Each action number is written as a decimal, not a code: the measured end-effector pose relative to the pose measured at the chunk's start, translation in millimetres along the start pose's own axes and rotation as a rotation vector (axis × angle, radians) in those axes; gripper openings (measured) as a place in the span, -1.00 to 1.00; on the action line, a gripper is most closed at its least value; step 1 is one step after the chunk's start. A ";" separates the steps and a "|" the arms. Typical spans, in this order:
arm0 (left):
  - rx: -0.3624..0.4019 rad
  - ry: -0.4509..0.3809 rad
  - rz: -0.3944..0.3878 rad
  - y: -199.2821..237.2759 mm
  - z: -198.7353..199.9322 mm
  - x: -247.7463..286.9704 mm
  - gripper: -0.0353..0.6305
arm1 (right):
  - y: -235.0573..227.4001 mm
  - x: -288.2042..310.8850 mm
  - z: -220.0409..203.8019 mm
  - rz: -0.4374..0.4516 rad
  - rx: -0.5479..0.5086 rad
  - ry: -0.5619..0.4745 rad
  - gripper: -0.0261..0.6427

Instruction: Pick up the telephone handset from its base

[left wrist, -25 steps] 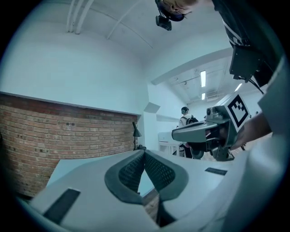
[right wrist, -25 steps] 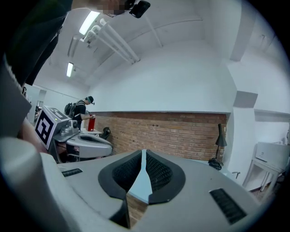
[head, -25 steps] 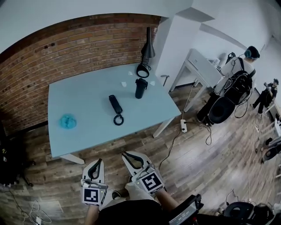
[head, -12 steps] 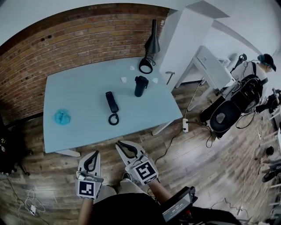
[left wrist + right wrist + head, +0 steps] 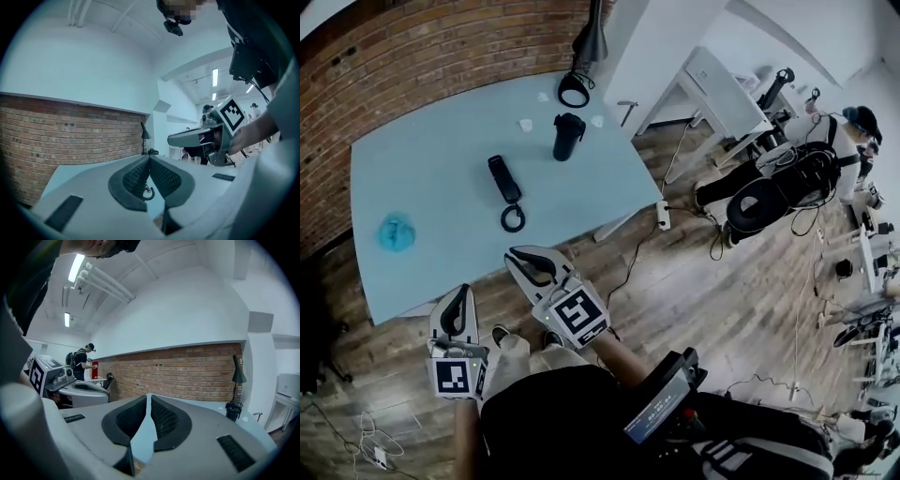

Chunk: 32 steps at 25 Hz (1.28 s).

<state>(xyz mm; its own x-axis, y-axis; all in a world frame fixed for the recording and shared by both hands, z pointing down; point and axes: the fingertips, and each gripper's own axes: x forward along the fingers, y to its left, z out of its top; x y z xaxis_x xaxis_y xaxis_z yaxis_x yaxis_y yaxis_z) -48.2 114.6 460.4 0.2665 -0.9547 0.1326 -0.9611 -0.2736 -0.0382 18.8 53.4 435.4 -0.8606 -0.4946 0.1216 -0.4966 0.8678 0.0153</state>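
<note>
- Table (image 5: 441,197) pale blue, its near edge facing both grippers; the strip of table between that edge and the phone is lying bare.
- Left gripper (image 5: 460,298) is hovering over the wooden floor (image 5: 675,272) just short of the table's near edge; its jaws are sitting together at the tips with nothing between them – the left gripper view (image 5: 149,161) shows it.
- Right gripper (image 5: 525,259) is reaching to about the table's near edge, further in than the left one; its jaws are pressed together too and holding nothing (image 5: 149,400).
- Brick wall (image 5: 412,56) is running along the table's far side; off the table's right end the floor is opening out, with a power strip (image 5: 662,216) and cables trailing there.
- Beyond that end of the table a white desk (image 5: 717,89) is standing, and a person (image 5: 830,141) with a backpack.
- Telephone handset (image 5: 500,178) is lying near the table's middle, well apart from both grippers – black, long and narrow, pointing away from the near edge; too small to tell it apart from its base.
- Coiled cord (image 5: 513,219) is curling in a ring at the handset's near end.
- Dark tumbler (image 5: 567,137) is standing upright further in on the table; black lamp (image 5: 581,66) is at the table's far edge.
- Blue crumpled thing (image 5: 396,231) is sitting toward the table's left end, apart from the phone.
</note>
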 end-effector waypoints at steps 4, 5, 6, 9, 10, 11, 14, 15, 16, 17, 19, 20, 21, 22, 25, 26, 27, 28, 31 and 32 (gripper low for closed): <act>-0.021 -0.019 -0.023 31.0 6.1 6.4 -0.89 | 8.1 27.6 12.8 -0.011 -0.019 0.008 -0.84; -0.022 -0.026 -0.027 38.7 8.8 7.8 -0.89 | 9.3 34.9 16.5 -0.013 -0.025 0.010 -0.84; -0.021 -0.033 -0.030 46.0 10.9 8.4 -0.89 | 11.2 42.1 19.4 -0.013 -0.032 0.012 -0.84; -0.026 -0.043 -0.034 66.0 9.7 10.1 -0.89 | 17.0 60.5 23.0 -0.013 -0.053 0.024 -0.84; -0.034 -0.042 -0.034 71.6 7.2 10.2 -0.89 | 19.0 64.6 23.1 -0.013 -0.058 0.029 -0.84; -0.041 -0.039 -0.034 76.5 4.4 10.2 -0.89 | 20.7 67.9 22.5 -0.012 -0.062 0.034 -0.84; -0.051 -0.031 -0.032 87.1 -3.1 13.0 -0.89 | 19.5 77.4 18.2 -0.012 -0.071 0.050 -0.84; -0.054 -0.028 -0.032 89.9 -5.1 15.1 -0.89 | 17.1 80.9 16.8 -0.013 -0.070 0.053 -0.84; -0.058 -0.023 -0.031 92.6 -7.1 17.6 -0.89 | 14.4 84.8 15.8 -0.013 -0.068 0.055 -0.84; -0.060 -0.018 -0.028 95.2 -8.8 20.6 -0.89 | 11.4 89.0 15.3 -0.010 -0.065 0.055 -0.84; -0.060 -0.008 -0.021 100.1 -11.8 29.7 -0.89 | 3.5 98.5 14.9 0.000 -0.062 0.051 -0.84; -0.057 -0.002 -0.016 102.3 -12.8 36.0 -0.89 | -2.1 103.9 14.3 0.007 -0.062 0.049 -0.84; -0.053 0.005 -0.010 104.4 -13.5 43.0 -0.89 | -9.0 109.8 13.3 0.014 -0.061 0.049 -0.84; -0.049 0.013 -0.003 106.7 -13.5 50.3 -0.89 | -16.9 116.2 12.2 0.020 -0.060 0.049 -0.84; -0.032 0.023 0.008 109.5 -7.9 71.7 -0.89 | -45.2 133.2 10.2 0.029 -0.042 0.046 -0.84; -0.020 0.020 0.005 107.8 -5.6 79.3 -0.89 | -55.5 137.3 8.6 0.032 -0.036 0.047 -0.84; -0.011 0.021 0.003 106.0 -4.6 87.6 -0.89 | -66.7 140.9 6.6 0.033 -0.030 0.050 -0.84; -0.006 0.028 0.003 104.5 -4.9 96.3 -0.89 | -78.6 144.2 4.2 0.032 -0.023 0.052 -0.84; 0.007 0.069 0.012 102.0 -7.5 121.5 -0.89 | -114.9 151.6 -6.6 0.021 0.005 0.068 -0.84; 0.007 0.079 0.016 101.2 -7.5 129.3 -0.89 | -127.7 153.2 -11.6 0.012 0.015 0.079 -0.84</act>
<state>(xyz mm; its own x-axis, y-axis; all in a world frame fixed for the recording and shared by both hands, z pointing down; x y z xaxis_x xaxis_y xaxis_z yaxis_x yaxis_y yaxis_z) -111.5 -35.7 481.1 0.2446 -0.9466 0.2101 -0.9644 -0.2599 -0.0483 -48.3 -132.7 463.6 -0.8552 -0.4783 0.1995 -0.4883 0.8727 -0.0011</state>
